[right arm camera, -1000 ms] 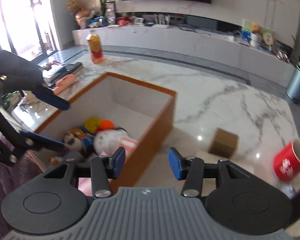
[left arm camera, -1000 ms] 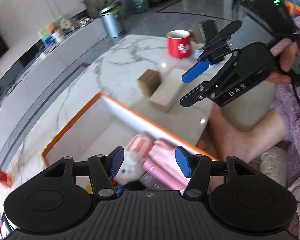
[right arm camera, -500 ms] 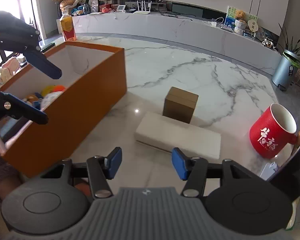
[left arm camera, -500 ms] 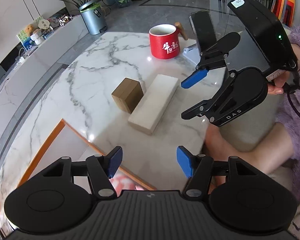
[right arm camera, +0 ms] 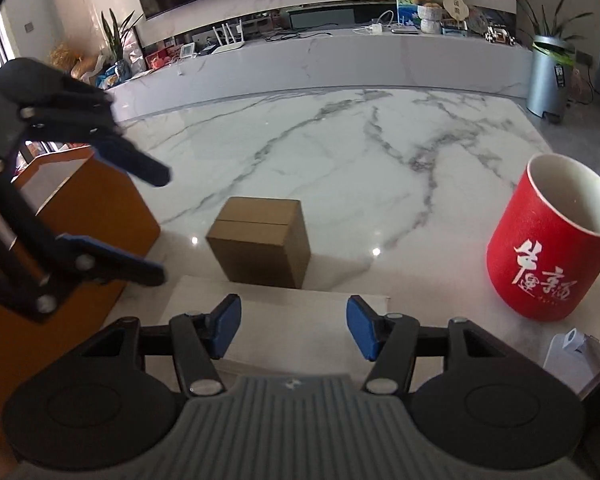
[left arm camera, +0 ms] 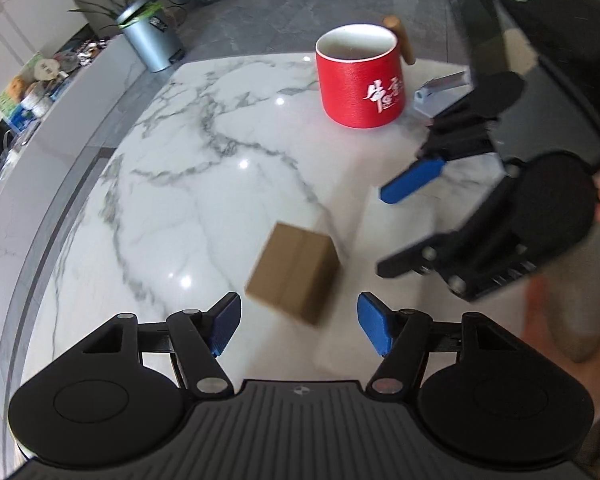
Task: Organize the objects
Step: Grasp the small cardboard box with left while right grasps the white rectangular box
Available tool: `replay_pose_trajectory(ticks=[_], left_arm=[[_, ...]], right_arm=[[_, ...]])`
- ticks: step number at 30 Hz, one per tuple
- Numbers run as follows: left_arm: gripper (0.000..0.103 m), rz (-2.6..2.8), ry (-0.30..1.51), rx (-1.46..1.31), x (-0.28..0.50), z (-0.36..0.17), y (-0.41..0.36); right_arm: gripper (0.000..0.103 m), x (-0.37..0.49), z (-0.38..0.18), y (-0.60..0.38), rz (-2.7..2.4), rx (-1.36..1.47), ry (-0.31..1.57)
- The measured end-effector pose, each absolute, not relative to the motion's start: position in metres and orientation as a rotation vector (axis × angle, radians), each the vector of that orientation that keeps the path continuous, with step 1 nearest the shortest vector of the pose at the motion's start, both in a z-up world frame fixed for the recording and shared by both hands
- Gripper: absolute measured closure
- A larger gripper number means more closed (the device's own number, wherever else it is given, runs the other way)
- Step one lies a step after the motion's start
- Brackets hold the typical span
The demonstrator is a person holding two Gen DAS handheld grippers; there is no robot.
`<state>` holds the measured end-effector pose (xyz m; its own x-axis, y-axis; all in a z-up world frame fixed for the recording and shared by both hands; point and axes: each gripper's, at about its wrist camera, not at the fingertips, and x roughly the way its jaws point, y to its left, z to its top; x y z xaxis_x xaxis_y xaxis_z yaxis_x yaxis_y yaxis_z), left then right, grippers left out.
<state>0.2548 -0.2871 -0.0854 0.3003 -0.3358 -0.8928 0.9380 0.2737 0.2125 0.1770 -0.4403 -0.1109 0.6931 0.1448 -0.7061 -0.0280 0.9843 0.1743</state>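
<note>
A small brown cardboard box (left arm camera: 296, 270) stands on the marble table (left arm camera: 220, 168), just ahead of my open, empty left gripper (left arm camera: 300, 330). It also shows in the right wrist view (right arm camera: 262, 240). A flat white box (right arm camera: 300, 320) lies under and between the fingers of my open, empty right gripper (right arm camera: 294, 330). A red mug (left arm camera: 360, 80) stands further back; it also shows in the right wrist view (right arm camera: 552, 240). The right gripper (left arm camera: 384, 232) appears in the left wrist view, the left gripper (right arm camera: 160, 224) in the right wrist view.
An orange storage box (right arm camera: 80, 216) stands at the left of the table. A small white-and-grey item (left arm camera: 440, 94) lies beside the mug. A long white counter (right arm camera: 340, 60) and a grey bin (right arm camera: 548, 76) stand beyond the table.
Both grippers swung away from the orange box toward the brown box, white box and mug, and came closer to them. Both stayed open.
</note>
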Motion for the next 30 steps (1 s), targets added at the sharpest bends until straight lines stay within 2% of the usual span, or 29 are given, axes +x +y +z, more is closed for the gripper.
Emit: replay_pose_trajectory(ticks=[9,13,16,23,30], left_arm=[[0.027,-1.083,0.935,0.954,0.284,-0.114,-0.322],[0.043,-1.053,1.009,0.949,0.289,-0.124,-0.326],[0.044,-1.005,1.029,0.916,0.288,-0.124,-0.322],[0.045,-0.890,1.005,0.895,0.265,-0.093,-0.302],[0.045,-0.854,0.967,0.850,0.229,-0.056,-0.276]], right_arm=[[0.041,0.184,-0.118,-0.457,0.112,0.206,0.741],[0.035,0.185,-0.122,-0.453,0.128,0.174,0.725],[0.035,0.186,-0.124,-0.443,0.118,0.106,0.726],[0.034,0.180,-0.119,-0.421,0.098,-0.042,0.779],[0.037,0.169,-0.110,-0.408,0.138,-0.056,0.876]])
